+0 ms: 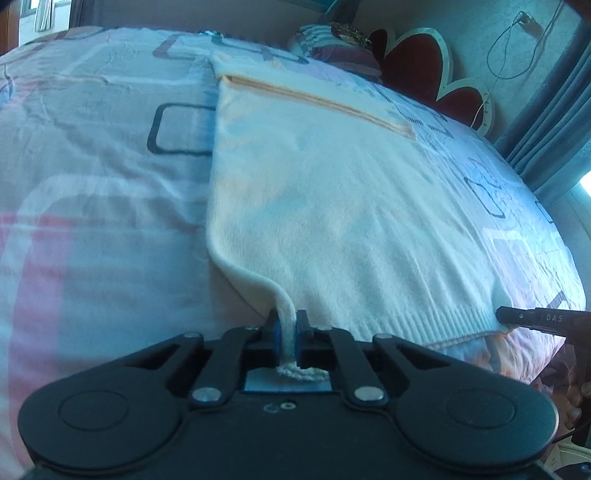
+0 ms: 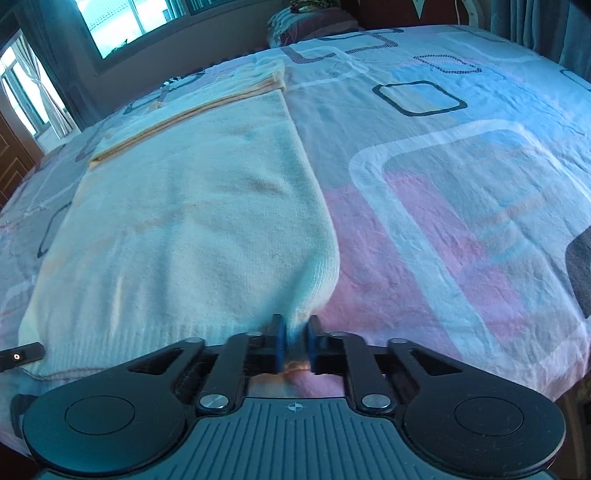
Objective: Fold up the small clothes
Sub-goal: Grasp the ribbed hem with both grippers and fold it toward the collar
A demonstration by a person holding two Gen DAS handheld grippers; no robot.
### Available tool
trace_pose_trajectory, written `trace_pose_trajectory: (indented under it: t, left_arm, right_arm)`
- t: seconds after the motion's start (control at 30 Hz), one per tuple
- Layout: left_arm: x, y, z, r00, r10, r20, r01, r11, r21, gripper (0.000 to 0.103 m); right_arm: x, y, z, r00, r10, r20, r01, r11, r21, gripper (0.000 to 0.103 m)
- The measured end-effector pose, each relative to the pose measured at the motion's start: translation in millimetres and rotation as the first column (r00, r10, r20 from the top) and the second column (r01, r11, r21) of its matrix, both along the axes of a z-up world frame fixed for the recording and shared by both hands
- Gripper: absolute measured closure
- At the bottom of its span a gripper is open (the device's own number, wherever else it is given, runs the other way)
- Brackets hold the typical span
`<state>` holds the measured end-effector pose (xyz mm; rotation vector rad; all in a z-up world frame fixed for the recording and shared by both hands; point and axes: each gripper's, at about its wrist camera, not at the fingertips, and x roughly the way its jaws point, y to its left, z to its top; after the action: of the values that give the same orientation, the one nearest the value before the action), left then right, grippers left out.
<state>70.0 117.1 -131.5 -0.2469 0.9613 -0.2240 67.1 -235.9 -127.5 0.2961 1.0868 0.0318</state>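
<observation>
"DAS" printed on your right gripper (image 1: pixel 506 314), readable only in left view. Cream sweater (image 1: pixel 332 206) flat on patterned bedsheet (image 1: pixel 92 184). Your left gripper (image 1: pixel 287 332) pinches near hem corner; right pinches opposite corner. Right view alone shows window (image 2: pixel 122 26).

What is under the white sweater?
The white sweater lies on the patterned bedsheet, which shows all around it. The sheet directly beneath is covered, so anything else there can't be seen.
</observation>
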Motion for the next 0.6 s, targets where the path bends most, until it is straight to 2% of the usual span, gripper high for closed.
trace_pose_trajectory:
  t: [0.13, 0.3, 0.6]
  left_arm:
    - [8, 0, 18, 0.996, 0.009, 0.086, -0.011, 1.000, 0.027, 0.097]
    - [30, 4, 41, 0.984, 0.043, 0.171, -0.047, 0.999, 0.020, 0.098]
    - [93, 4, 59, 0.952, 0.098, 0.289, -0.109, 0.994, 0.021, 0.098]
  right_arm:
    - [10, 4, 17, 0.997, 0.013, 0.076, -0.012, 1.000, -0.013, 0.095]
    - [35, 5, 38, 0.987, 0.015, 0.161, -0.014, 1.000, -0.008, 0.095]
    - [110, 4, 51, 0.962, -0.002, 0.273, -0.004, 1.000, 0.022, 0.095]
